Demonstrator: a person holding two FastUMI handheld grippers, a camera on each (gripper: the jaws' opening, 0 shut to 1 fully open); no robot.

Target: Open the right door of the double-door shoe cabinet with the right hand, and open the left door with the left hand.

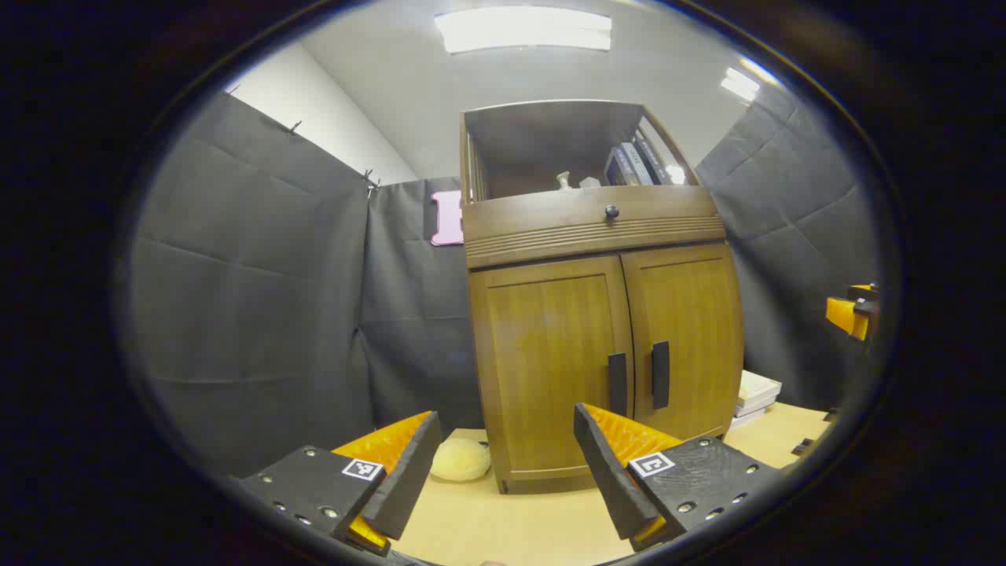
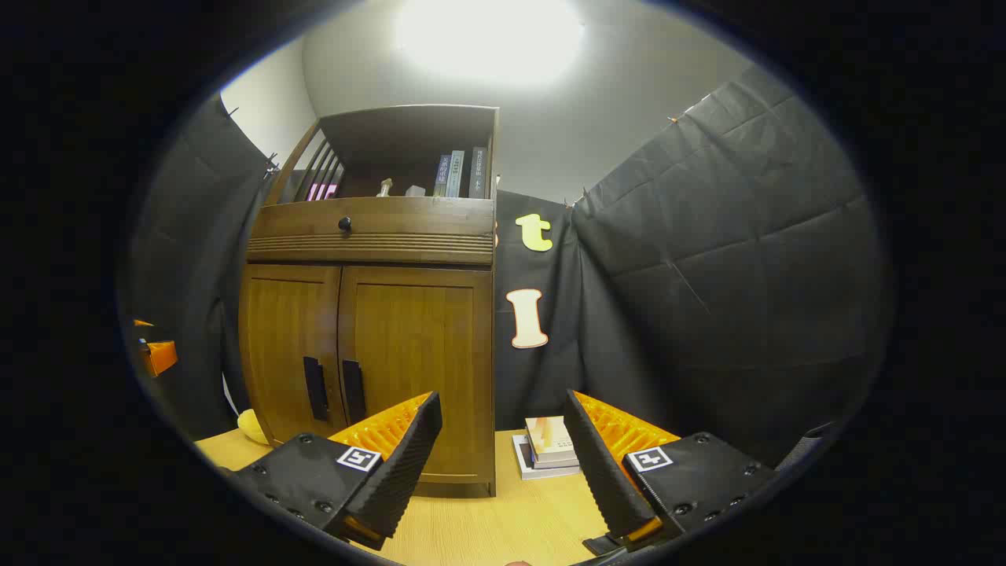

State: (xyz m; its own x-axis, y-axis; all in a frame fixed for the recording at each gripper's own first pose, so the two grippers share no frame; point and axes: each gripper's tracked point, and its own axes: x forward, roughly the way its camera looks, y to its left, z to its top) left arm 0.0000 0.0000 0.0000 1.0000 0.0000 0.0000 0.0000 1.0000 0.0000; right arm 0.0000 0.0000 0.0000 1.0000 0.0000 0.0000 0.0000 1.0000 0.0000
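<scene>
Spread jaws, shoe cabinet [image 1: 601,354] beyond

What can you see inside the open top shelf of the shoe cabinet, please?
In the shelf stand a few upright books at the right, with two small pale objects beside them, too small to identify. The drawer front hides the shelf floor.

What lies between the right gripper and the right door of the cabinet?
Nothing: in the right gripper view, only bare table lies between the open right gripper and the right door. The stack of books sits off to the side.
</scene>
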